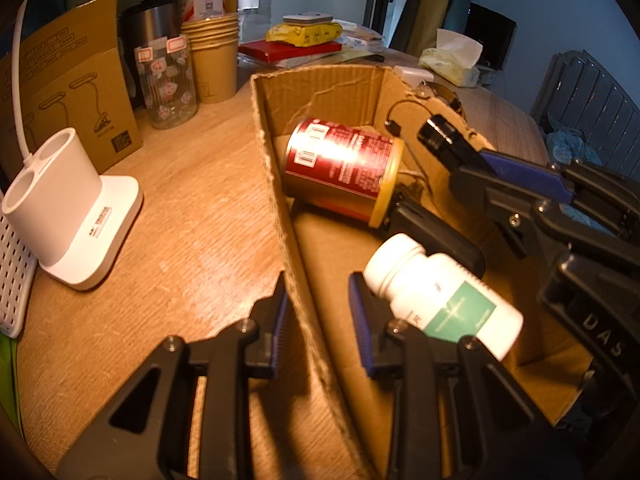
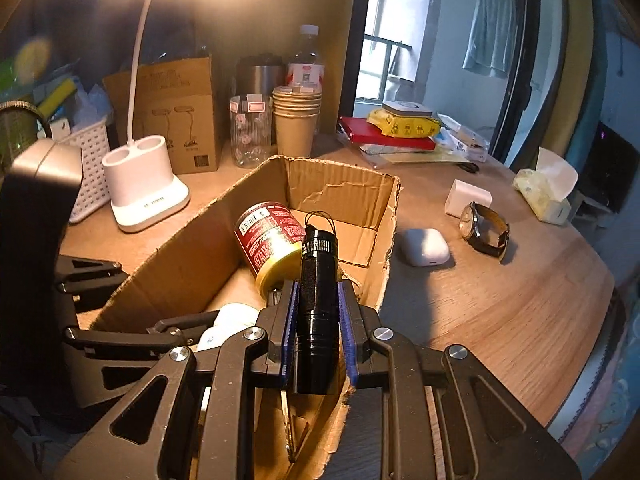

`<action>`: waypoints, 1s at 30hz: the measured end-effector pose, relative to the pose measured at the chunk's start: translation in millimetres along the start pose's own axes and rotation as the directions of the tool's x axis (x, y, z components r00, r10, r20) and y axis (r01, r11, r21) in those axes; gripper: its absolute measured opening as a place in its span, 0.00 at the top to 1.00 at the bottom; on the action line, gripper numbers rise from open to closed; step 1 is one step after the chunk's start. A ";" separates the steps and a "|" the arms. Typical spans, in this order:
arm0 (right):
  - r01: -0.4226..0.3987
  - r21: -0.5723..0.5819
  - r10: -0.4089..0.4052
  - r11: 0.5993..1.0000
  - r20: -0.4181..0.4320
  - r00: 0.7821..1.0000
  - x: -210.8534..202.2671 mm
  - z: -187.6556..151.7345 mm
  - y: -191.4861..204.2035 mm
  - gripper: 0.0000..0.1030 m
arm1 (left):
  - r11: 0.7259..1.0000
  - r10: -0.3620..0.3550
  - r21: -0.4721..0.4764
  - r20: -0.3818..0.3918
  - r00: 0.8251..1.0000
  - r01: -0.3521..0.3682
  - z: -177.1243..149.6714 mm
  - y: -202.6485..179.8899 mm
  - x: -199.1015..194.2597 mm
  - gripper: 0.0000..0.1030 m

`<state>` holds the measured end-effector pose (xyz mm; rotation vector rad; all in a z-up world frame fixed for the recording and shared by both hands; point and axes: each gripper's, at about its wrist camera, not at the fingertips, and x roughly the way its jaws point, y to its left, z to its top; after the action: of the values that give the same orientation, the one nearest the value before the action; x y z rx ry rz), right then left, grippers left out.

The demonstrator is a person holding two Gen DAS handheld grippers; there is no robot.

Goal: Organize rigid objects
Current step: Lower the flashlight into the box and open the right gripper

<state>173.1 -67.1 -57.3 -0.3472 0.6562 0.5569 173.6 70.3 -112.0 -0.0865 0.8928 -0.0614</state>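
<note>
Right wrist alone shows earbud case (image 2: 426, 246) (white).

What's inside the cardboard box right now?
Inside the cardboard box lie a red can on its side and a white pill bottle. The black flashlight hangs above it. The gripper covers part of the floor.

One can (image 1: 340, 168), one bottle (image 1: 444, 296), one flashlight (image 2: 318, 312)
</note>
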 end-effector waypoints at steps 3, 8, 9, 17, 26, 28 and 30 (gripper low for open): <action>0.007 -0.016 -0.007 1.000 -0.005 1.000 1.6 -0.6 1.2 0.79 | 1.000 0.000 0.000 0.000 1.000 0.000 0.0 0.0 0.0 0.71; 0.017 -0.025 -0.018 1.000 -0.005 1.000 2.2 0.3 3.3 0.79 | 1.000 0.000 0.000 0.000 1.000 0.000 0.0 -0.1 0.0 0.71; 0.019 -0.026 -0.019 0.999 -0.002 1.000 1.6 1.0 2.7 0.79 | 1.000 0.001 -0.001 0.000 1.000 -0.001 0.0 0.1 -0.1 0.71; 0.015 -0.012 -0.015 1.000 -0.003 1.000 0.4 3.1 -2.1 0.79 | 1.000 0.002 -0.001 0.000 1.000 -0.002 0.0 -0.7 0.2 0.71; 0.003 0.045 -0.004 0.999 0.019 1.000 -12.5 5.3 -19.4 0.76 | 1.000 0.001 -0.002 0.000 1.000 -0.001 0.0 -0.7 0.2 0.71; 0.006 0.053 -0.007 0.999 0.024 1.000 -15.6 5.3 -23.3 0.76 | 1.000 0.002 -0.001 0.000 1.000 -0.002 0.0 -0.7 0.2 0.71; 0.011 0.058 -0.013 0.998 0.028 1.000 -17.9 4.9 -26.8 0.74 | 1.000 0.002 -0.001 0.000 1.000 -0.002 0.0 -0.8 0.1 0.71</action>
<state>179.4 -92.9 -38.4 -0.2881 0.6416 0.5292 173.7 69.4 -112.0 -0.0870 0.8929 -0.0592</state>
